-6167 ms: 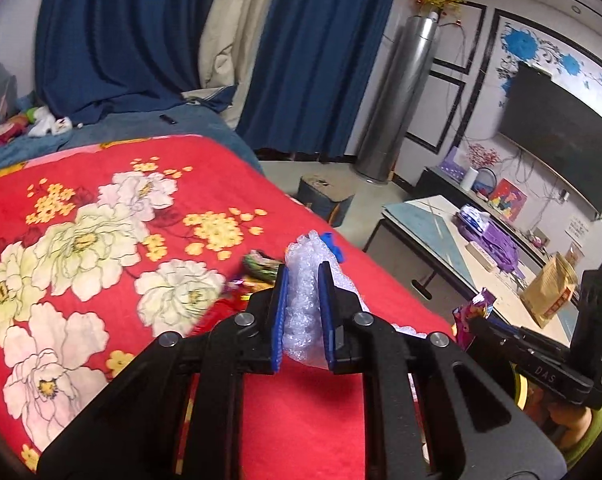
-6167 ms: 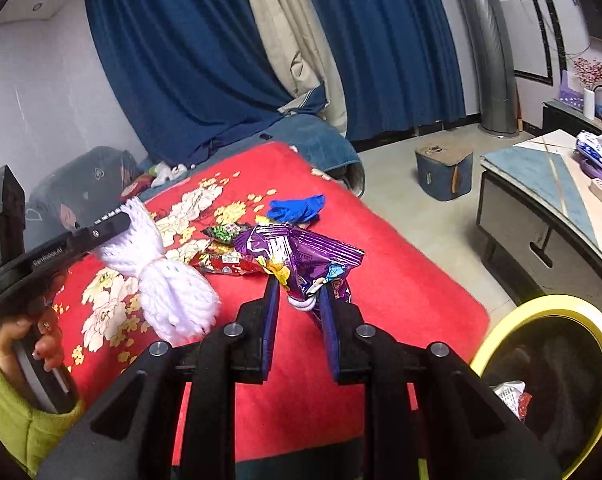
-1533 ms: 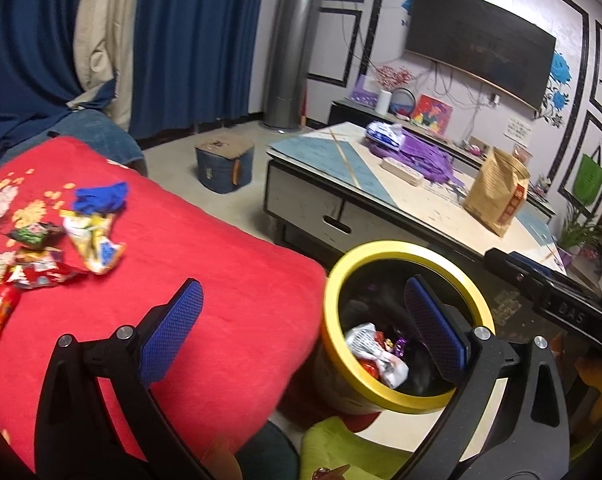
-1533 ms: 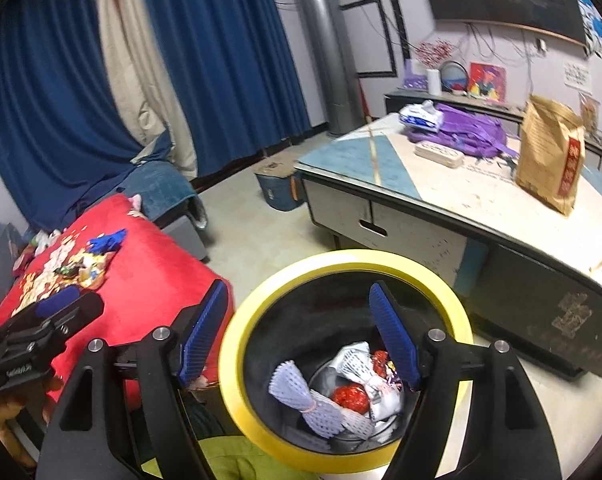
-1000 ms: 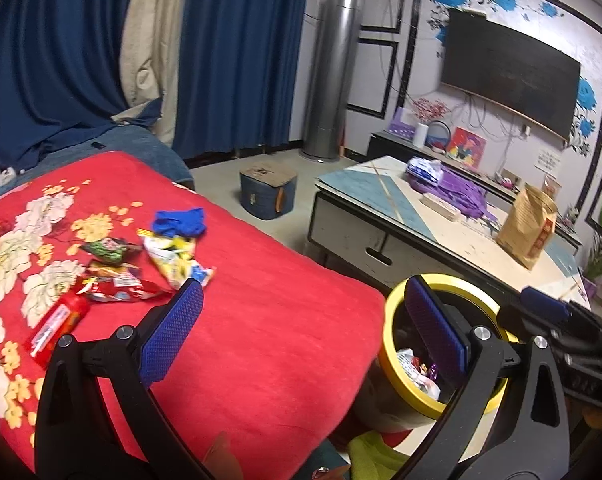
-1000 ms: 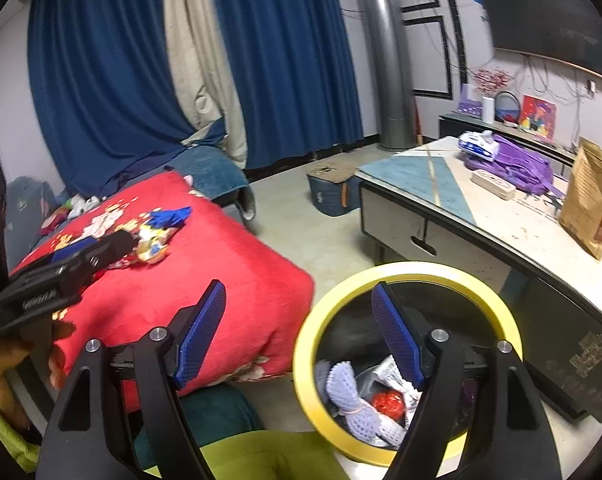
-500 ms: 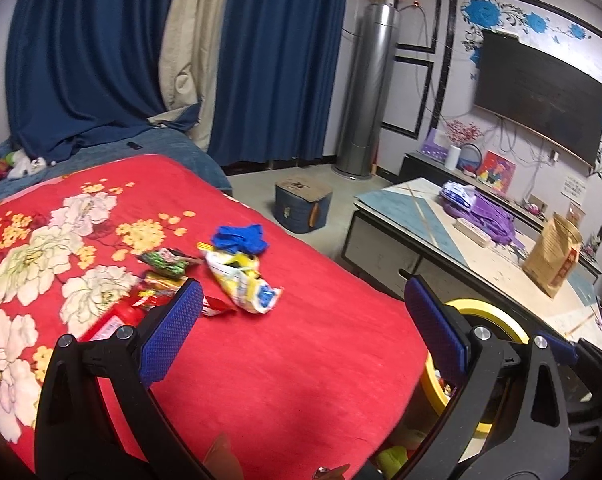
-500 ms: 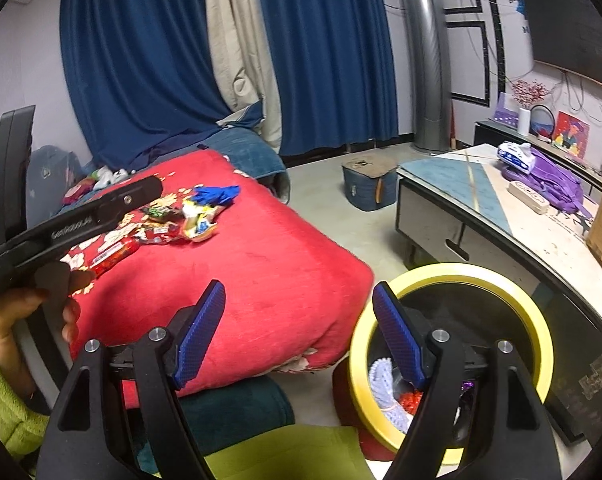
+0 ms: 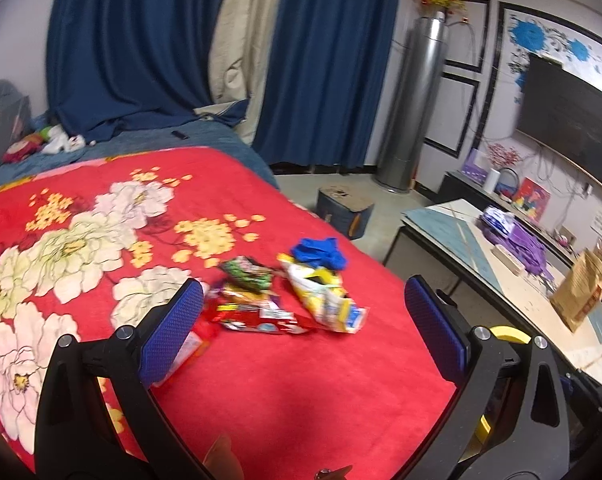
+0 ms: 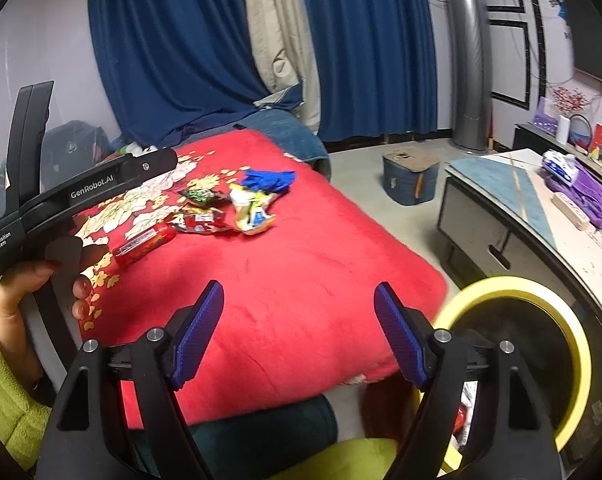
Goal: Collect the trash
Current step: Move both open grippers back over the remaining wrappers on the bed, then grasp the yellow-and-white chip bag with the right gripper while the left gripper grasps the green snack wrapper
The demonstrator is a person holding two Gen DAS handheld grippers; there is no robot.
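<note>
Several pieces of trash lie on the red flowered bed cover (image 9: 301,392): a yellow snack wrapper (image 9: 325,300), a blue crumpled glove (image 9: 319,252), a green packet (image 9: 247,272), a red wrapper (image 9: 257,316) and a red tube (image 10: 145,242). My left gripper (image 9: 303,334) is open and empty just short of them. My right gripper (image 10: 299,338) is open and empty over the bed's near edge. The yellow-rimmed bin (image 10: 541,344) stands at the right. The left gripper's body (image 10: 81,196) shows in the right wrist view.
A low table (image 9: 501,276) with a purple bag (image 9: 521,236) and a brown paper bag (image 9: 581,292) stands right of the bed. A blue box (image 10: 409,178) sits on the floor. Blue curtains (image 9: 141,48) hang behind the bed.
Both grippers let their trash go into the bin and opened. They have since swung left, away from the bin and toward the bed. The wrappers are closer in the left wrist view.
</note>
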